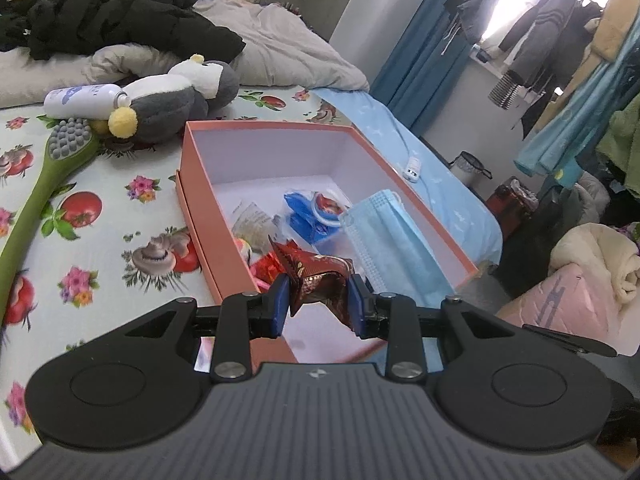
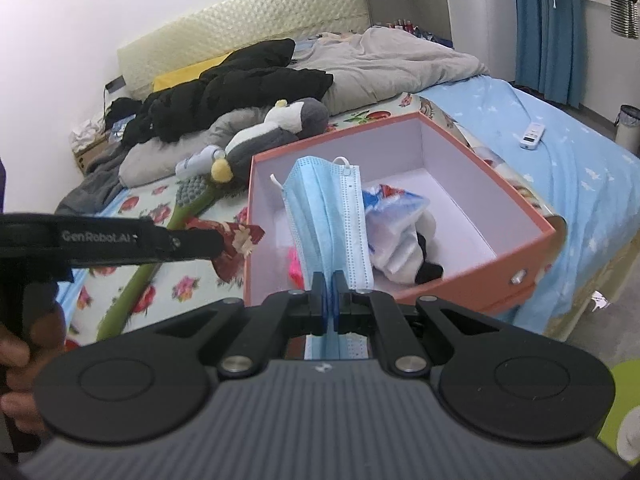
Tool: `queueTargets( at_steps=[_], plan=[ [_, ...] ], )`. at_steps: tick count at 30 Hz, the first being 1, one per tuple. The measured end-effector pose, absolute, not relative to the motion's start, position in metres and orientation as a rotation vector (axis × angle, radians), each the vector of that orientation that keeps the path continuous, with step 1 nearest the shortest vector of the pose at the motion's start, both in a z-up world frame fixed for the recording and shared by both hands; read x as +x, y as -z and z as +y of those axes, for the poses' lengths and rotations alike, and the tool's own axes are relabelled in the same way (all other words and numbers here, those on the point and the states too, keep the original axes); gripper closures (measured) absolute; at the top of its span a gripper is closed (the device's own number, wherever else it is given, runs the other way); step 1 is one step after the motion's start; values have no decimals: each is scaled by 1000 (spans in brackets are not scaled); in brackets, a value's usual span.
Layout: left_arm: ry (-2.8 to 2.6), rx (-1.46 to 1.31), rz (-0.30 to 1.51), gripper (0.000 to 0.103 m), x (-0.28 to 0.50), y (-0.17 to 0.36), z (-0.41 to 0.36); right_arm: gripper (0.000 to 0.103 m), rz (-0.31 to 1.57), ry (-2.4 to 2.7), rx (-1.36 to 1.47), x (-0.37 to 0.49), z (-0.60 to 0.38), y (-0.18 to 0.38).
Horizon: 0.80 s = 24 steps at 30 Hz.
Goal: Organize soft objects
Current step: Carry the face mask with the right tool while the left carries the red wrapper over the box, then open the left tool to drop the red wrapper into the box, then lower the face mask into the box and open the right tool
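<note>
An open salmon box (image 1: pixel 208 216) (image 2: pixel 532 236) with a white inside lies on the flowered bed sheet. It holds blue packets (image 1: pixel 308 216) (image 2: pixel 394 204) and other small soft items. My left gripper (image 1: pixel 318 300) is shut on a crumpled red-brown wrapper (image 1: pixel 316 276) (image 2: pixel 236 246) above the box's near left wall. My right gripper (image 2: pixel 330 300) is shut on a light blue face mask (image 2: pixel 324 216) (image 1: pixel 390 240), which hangs over the box's near side. A grey and white plush penguin (image 1: pixel 180 96) (image 2: pixel 272 136) lies on the sheet behind the box.
A green long-handled brush (image 1: pixel 44 176) (image 2: pixel 160 248) and a white bottle (image 1: pixel 84 98) lie left of the box. A black jacket (image 1: pixel 120 16) and grey bedding (image 2: pixel 384 64) fill the bed's far end. A white remote (image 2: pixel 532 136) rests on the blue sheet. A hand (image 2: pixel 20 364) holds the left gripper.
</note>
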<state>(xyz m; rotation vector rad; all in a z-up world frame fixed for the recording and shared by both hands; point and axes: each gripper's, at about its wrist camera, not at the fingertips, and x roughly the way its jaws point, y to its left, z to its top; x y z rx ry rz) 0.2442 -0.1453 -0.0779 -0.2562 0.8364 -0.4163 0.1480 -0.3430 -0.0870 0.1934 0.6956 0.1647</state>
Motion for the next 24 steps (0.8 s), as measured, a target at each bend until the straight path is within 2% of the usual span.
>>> queueTargets(
  at_steps=[8, 24],
  plan=[
    [401, -251, 894, 67, 311, 97, -162, 95, 717, -187, 192, 211, -348, 96],
    [386, -193, 1002, 67, 432, 153, -182, 95, 847, -197, 184, 326, -357, 163]
  ],
)
